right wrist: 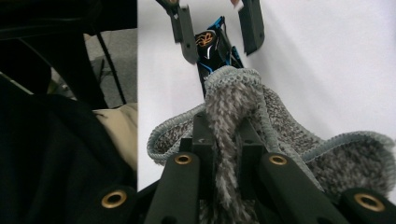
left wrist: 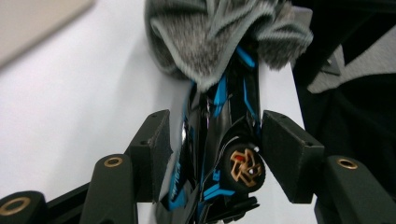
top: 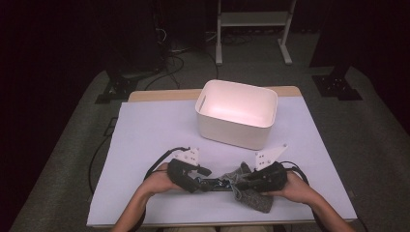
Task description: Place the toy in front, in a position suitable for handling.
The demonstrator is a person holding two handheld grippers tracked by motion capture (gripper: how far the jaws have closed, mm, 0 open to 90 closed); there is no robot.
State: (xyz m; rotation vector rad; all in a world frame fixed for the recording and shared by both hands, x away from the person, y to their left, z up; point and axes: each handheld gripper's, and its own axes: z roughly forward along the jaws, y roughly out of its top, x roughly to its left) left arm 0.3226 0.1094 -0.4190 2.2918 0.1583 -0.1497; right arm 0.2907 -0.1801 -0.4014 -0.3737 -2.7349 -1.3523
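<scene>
The right gripper [top: 244, 183] sits at the near edge of the counter [top: 145, 130], at about 5 o'clock in the high view. Its jaws are clamped tight on a fold of the grey cloth [right wrist: 233, 140], which drapes over the front end of the toy car [left wrist: 219, 140].

The left gripper [top: 203, 180] sits at about 7 o'clock, pointing toward the right one. Its jaws are partly open and straddle the rear of the toy car. In the left gripper view the right pad lies against the gold wheel [left wrist: 245, 167]; the left pad stands just clear of the body. The hold is therefore loose at best.

The step in hand appears to be wiping the car with the cloth. To do it well, keep the car steady between the left jaws, draw the cloth along the body in line with its length, and keep the fold firmly pinched.

Beyond both grippers, at 12 o'clock, stands a white bin [top: 237, 113], well apart from the work.
</scene>
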